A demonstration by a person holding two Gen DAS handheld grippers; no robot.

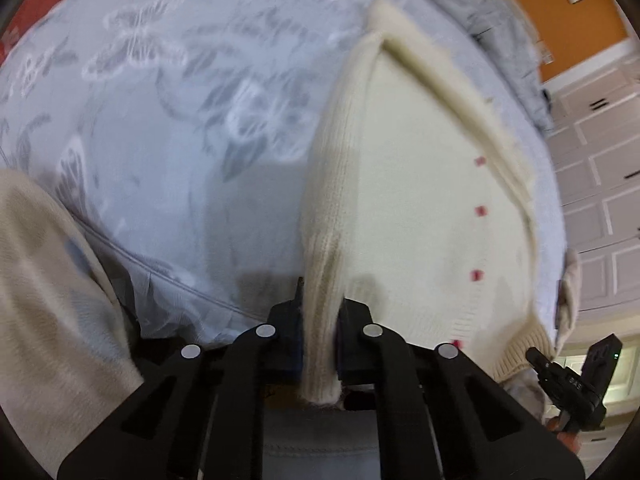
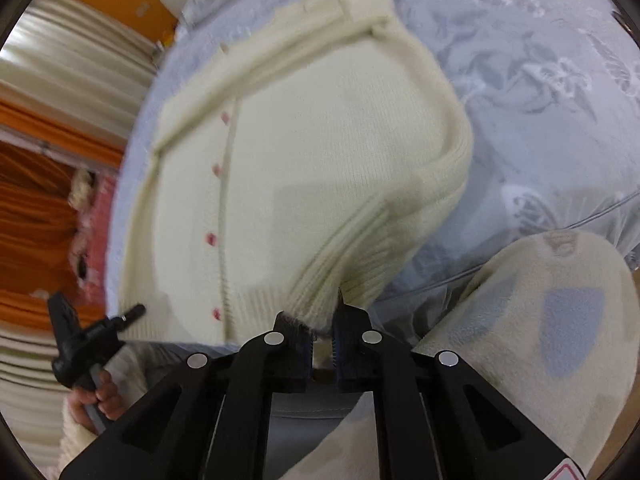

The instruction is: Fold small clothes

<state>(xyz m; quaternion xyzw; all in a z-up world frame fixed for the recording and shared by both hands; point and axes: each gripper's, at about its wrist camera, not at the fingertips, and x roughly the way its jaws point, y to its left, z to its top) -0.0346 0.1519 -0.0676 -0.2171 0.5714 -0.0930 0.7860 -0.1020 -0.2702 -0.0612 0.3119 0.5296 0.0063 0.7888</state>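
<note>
Cardigan [image 1: 420, 208], cream knit with a row of small pink buttons [image 1: 481, 211] down its front, lies flat on the pale blue bedspread [image 1: 168, 128] printed with grey and white butterflies, near the edge of the bed closest to the person. Its two sleeves are laid over the body of the garment.

One ribbed sleeve [image 1: 320, 240] runs from the shoulder straight down into the left gripper [image 1: 320, 316], whose jaws stand narrow and pinch the cuff end of that sleeve; the cuff sticks out behind the pads. In the right wrist view the right gripper [image 2: 322, 324] is likewise nearly closed, its pads clamped on the ribbed cuff [image 2: 320, 292] of a sleeve that bunches up just at the hem corner of the cardigan.

Each camera catches the other tool at the far side of the garment's hem: a black gripper held in a hand [image 2: 102, 396]. A cream fleece sleeve with blue patches [image 2: 540, 320], worn by the person, fills the lower corner. Beyond the bed stand an orange wall [image 1: 560, 12] and white panelled cupboard doors [image 1: 600, 184].
</note>
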